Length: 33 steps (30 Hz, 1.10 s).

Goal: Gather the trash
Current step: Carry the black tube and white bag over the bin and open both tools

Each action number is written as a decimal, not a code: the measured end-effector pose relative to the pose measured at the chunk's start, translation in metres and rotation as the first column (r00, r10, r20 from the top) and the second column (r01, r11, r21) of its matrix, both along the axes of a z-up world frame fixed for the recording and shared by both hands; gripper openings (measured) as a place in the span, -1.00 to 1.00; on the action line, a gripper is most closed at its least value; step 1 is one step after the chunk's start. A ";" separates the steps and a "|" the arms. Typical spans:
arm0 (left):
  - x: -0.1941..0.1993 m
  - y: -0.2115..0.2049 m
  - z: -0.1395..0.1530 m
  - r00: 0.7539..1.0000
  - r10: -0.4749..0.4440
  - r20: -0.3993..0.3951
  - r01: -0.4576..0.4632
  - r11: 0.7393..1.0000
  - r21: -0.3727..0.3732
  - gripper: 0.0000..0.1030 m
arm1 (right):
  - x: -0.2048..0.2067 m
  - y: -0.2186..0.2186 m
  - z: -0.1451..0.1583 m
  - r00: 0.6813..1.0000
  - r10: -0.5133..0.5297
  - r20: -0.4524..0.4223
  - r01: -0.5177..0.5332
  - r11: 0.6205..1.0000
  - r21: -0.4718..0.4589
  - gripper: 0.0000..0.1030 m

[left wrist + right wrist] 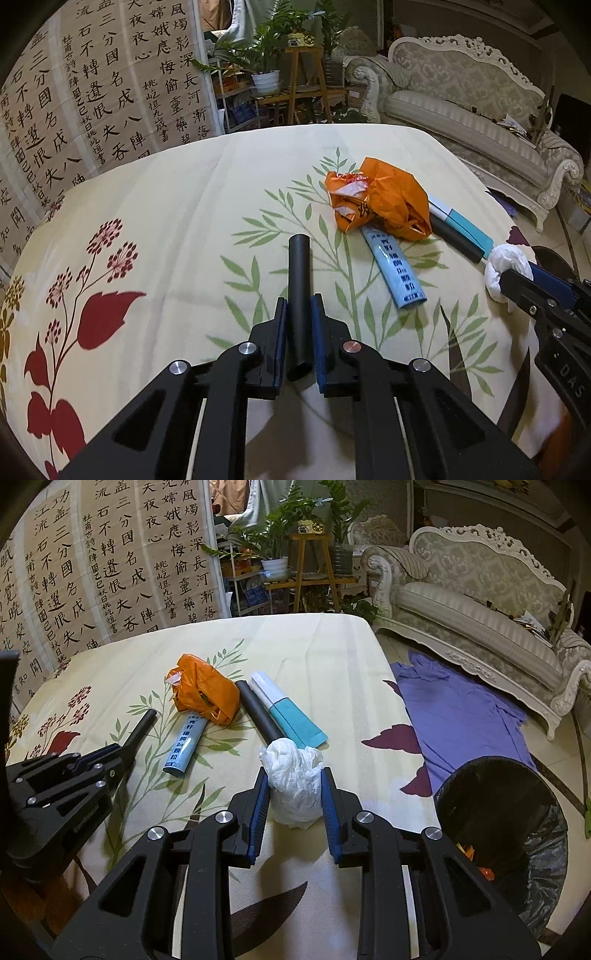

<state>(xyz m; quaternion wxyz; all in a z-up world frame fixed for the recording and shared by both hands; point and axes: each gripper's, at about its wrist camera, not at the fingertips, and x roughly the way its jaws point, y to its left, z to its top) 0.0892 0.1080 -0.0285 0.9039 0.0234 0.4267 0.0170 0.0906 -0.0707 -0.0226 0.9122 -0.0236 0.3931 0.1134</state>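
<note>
My left gripper is shut on a black tube and holds it over the floral tablecloth; both show in the right wrist view at the left. My right gripper is shut on a crumpled white tissue wad, which also shows at the right edge of the left wrist view. On the cloth lie an orange plastic bag, a light blue packet, a second black tube and a teal and white packet.
A black bin with a liner stands on the floor right of the table, with some orange trash inside. A purple cloth lies on the floor by a cream sofa. Plants and a calligraphy screen stand behind the table.
</note>
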 end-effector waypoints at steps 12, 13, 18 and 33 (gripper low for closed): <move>-0.028 0.002 0.006 1.000 0.000 0.025 0.000 1.000 -0.012 -0.73 | -0.031 0.002 0.004 1.000 0.001 0.013 -0.001 1.000 -0.012 -0.48; -0.031 0.001 0.007 1.000 0.000 0.029 0.000 1.000 -0.013 -0.73 | -0.032 0.002 0.005 1.000 0.000 0.014 0.001 1.000 -0.011 -0.48; -0.042 -0.001 0.010 0.999 -0.002 0.048 0.003 1.000 -0.013 -0.73 | -0.046 0.000 0.006 1.000 -0.005 0.018 0.005 1.000 -0.012 -0.48; -0.075 -0.023 0.012 0.995 -0.049 0.082 0.053 0.998 -0.042 -0.73 | -0.087 -0.025 0.012 0.997 -0.061 0.038 0.062 0.998 -0.018 -0.49</move>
